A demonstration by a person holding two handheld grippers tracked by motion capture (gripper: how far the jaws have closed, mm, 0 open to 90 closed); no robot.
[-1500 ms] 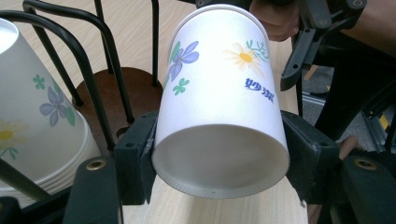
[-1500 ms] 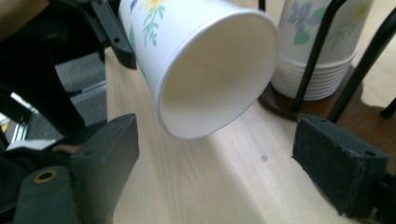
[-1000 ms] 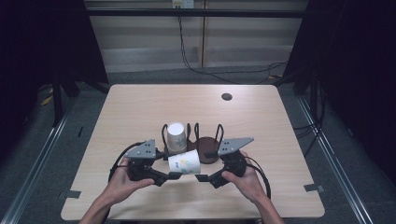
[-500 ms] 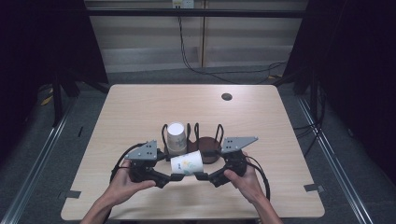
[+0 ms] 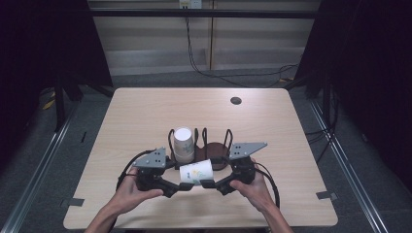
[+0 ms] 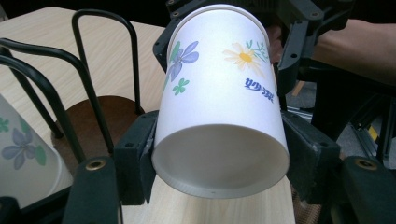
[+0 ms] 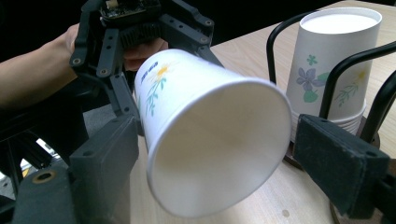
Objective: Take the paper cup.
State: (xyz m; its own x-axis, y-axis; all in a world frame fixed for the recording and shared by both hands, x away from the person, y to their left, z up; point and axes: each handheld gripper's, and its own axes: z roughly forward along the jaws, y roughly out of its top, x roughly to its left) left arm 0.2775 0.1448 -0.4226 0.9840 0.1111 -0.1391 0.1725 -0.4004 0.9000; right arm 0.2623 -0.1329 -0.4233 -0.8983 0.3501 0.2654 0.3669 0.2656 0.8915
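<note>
A white paper cup [image 5: 196, 172] with flower prints lies on its side in the air between both grippers, near the table's front. My left gripper [image 5: 182, 187] is shut on its base end; in the left gripper view both pads [image 6: 135, 163] press the cup [image 6: 219, 93]. My right gripper [image 5: 210, 184] is open, with its jaws on either side of the cup's wide end [image 7: 210, 130]; a narrow gap shows at one pad [image 7: 341, 172]. Just behind stands a black wire cup holder [image 5: 214, 148] on a brown base, with an upside-down stack of cups [image 5: 183, 143] in its left slot.
The holder's wire loops [image 6: 93, 70] rise close beside the held cup, and the stack [image 7: 334, 70] is just past the right jaw. A small dark round hole [image 5: 236, 100] sits in the wooden table [image 5: 145, 111] toward the back. Dark floor surrounds the table.
The cup and both grippers have shifted slightly toward the table's front edge; the left gripper's hold is the same.
</note>
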